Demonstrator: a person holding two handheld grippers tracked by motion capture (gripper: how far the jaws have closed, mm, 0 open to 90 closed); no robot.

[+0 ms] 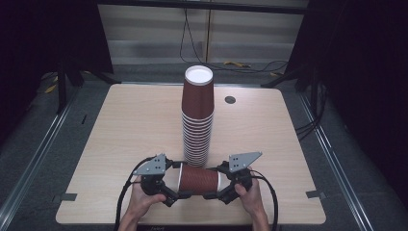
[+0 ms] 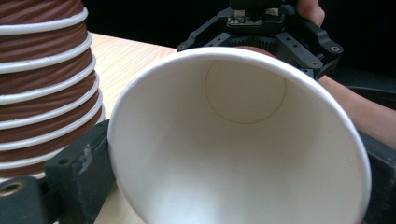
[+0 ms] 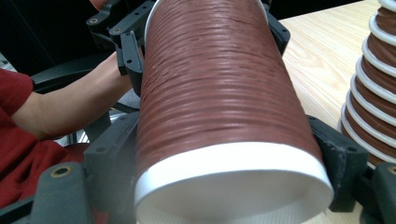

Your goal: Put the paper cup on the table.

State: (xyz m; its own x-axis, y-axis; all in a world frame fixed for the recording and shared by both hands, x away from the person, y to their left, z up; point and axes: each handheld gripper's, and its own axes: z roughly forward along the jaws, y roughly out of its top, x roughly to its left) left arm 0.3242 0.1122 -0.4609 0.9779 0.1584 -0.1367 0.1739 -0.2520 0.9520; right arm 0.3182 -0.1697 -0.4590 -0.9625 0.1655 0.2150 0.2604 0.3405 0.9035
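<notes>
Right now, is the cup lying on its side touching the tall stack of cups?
Cannot tell. In the high view the sideways cup, held between the left claw and right claw, overlaps the base of the cup stack, with no plain gap or contact.

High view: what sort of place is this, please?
Probably a recording studio or lab: a lone wooden table ringed by dark curtains, loose cables on the floor, and handheld grippers at a stack of cups.

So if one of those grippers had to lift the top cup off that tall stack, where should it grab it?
Probably around the ribbed brown wall of the top cup, above the white rims below it, coming in level from the near side. The stack of cups stands upside down, so the closed white base faces up; only that upper wall is bare, and its taper suits a two-sided pinch.
</notes>
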